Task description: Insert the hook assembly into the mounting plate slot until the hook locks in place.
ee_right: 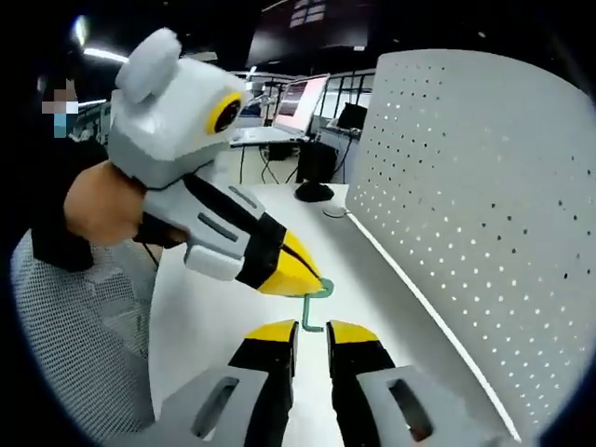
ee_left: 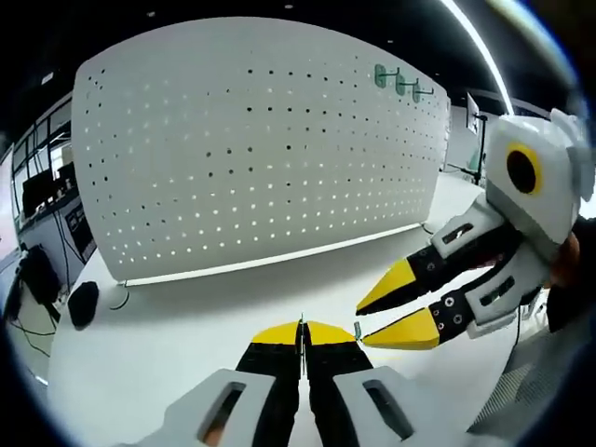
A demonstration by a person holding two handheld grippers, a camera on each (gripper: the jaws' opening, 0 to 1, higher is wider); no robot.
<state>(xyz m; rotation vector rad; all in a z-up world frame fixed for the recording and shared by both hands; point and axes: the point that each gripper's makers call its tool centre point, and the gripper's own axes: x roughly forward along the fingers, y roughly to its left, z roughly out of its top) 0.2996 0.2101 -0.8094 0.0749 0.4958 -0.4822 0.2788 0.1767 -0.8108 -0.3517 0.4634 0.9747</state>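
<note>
A small green hook (ee_right: 318,296) sits between the two grippers above the white table (ee_right: 205,317). My left gripper (ee_left: 301,328) is shut, and in the right gripper view its yellow tips (ee_right: 303,275) pinch the hook's upper end. My right gripper (ee_right: 312,333) stands open, its jaws either side of the hook's lower stem without closing on it. In the left gripper view the right gripper (ee_left: 365,324) comes in from the right with a bit of the green hook (ee_left: 357,328) between its tips. The white perforated mounting board (ee_left: 261,140) (ee_right: 484,214) stands upright beyond.
Three green hooks (ee_left: 400,82) hang near the board's top right corner. A black mouse (ee_left: 82,303) (ee_right: 314,192) with a cable lies past the board's end. Desks with monitors (ee_right: 303,102) stand behind. A person's hand (ee_right: 102,205) holds the left gripper.
</note>
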